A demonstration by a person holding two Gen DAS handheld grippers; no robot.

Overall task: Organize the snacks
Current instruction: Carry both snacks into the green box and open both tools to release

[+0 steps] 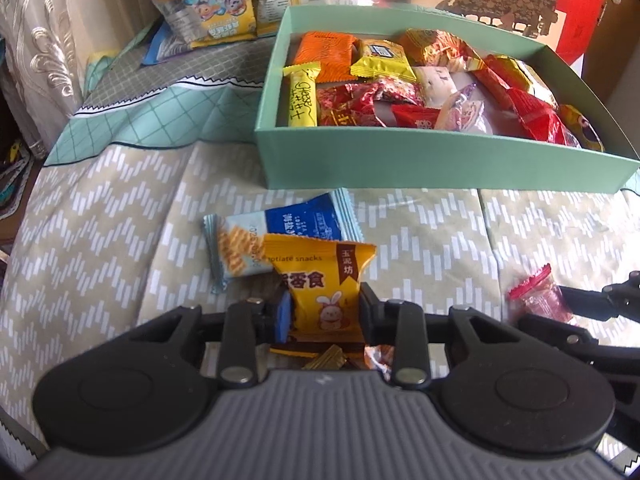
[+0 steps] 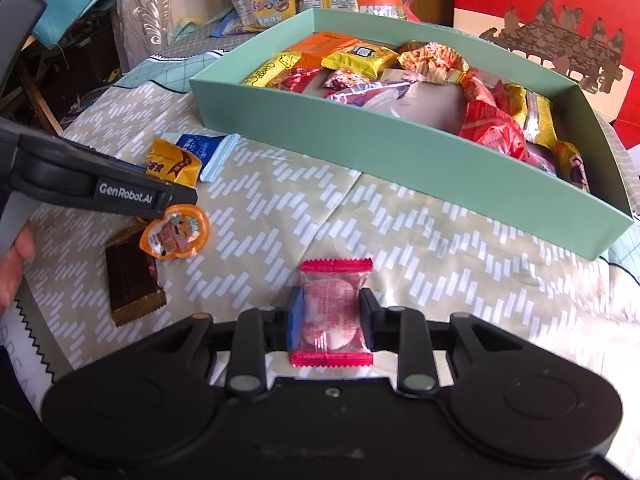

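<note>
Left gripper is clamped on a yellow-orange foil snack packet with a rabbit print, pads pressing both sides of it, down at the patterned beige-and-white zigzag cloth. No earlier view to compare. Just behind that packet lies a blue-and-white wafer packet with crimped ends, partly overlapped by it. Right gripper grips a clear round-candy wrapper with red crimped ends, pads against both sides; same wrapper shows at the right edge of the left view. Open mint-green cardboard box sits beyond both on the cloth, already loaded with mixed snacks: yellow cheese stick along its left wall, flat orange packet at the back-left corner, red foil packets toward the right. Loose on the cloth near the left gripper in the right view: small orange jelly cup just beside the gripper's finger, dark brown bar wrapper with gold ends just below it. A hand shows at the left edge. Red printed carton stands behind the box, and large snack bags lie at the back left.
</note>
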